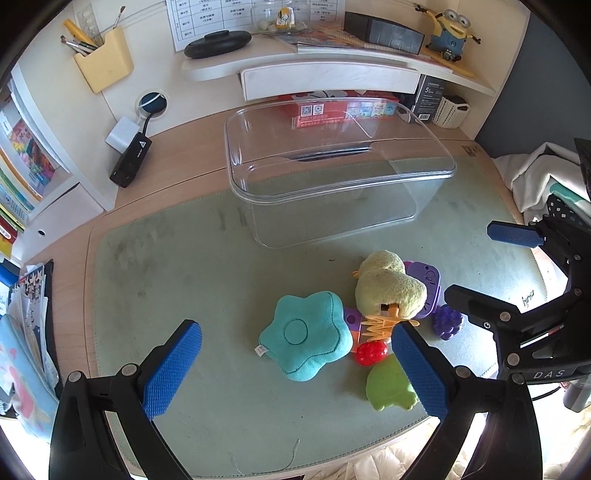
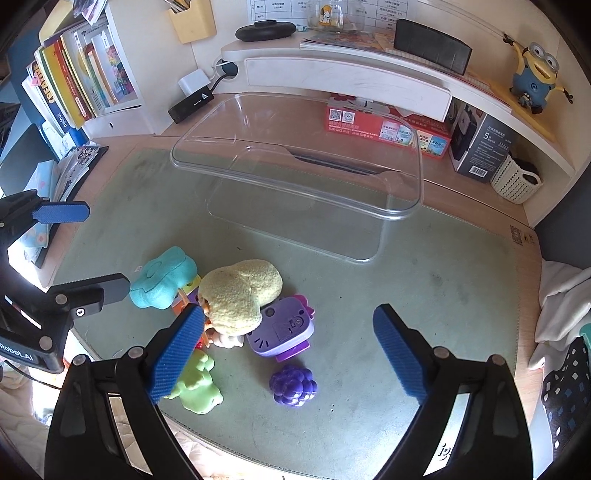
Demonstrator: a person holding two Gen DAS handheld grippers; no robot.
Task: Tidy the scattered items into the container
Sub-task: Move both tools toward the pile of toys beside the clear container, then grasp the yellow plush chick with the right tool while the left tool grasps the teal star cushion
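A clear plastic container (image 1: pixel 236 173) (image 2: pixel 402 216) stands empty on the green desk mat. In front of it lies a pile of toys: a teal plush star (image 1: pixel 306 345) (image 2: pixel 162 277), a yellow-green plush duck (image 1: pixel 388 286) (image 2: pixel 240 291), a purple toy (image 1: pixel 430 282) (image 2: pixel 284 328), a red strawberry (image 1: pixel 371 352), a green frog (image 1: pixel 388 386) (image 2: pixel 195 384) and purple grapes (image 1: pixel 448 321) (image 2: pixel 293 384). My left gripper (image 1: pixel 295 373) is open over the teal star. My right gripper (image 2: pixel 291 354) is open over the purple toy and grapes.
The green mat (image 1: pixel 177 280) covers a wooden desk. A shelf with a Minion figure (image 1: pixel 450 31), a red box (image 2: pixel 384 125), a white basket (image 2: pixel 515 181), a black adapter (image 1: pixel 131 160) and books (image 2: pixel 74 81) line the back and left. Cloth (image 2: pixel 561 295) lies at right.
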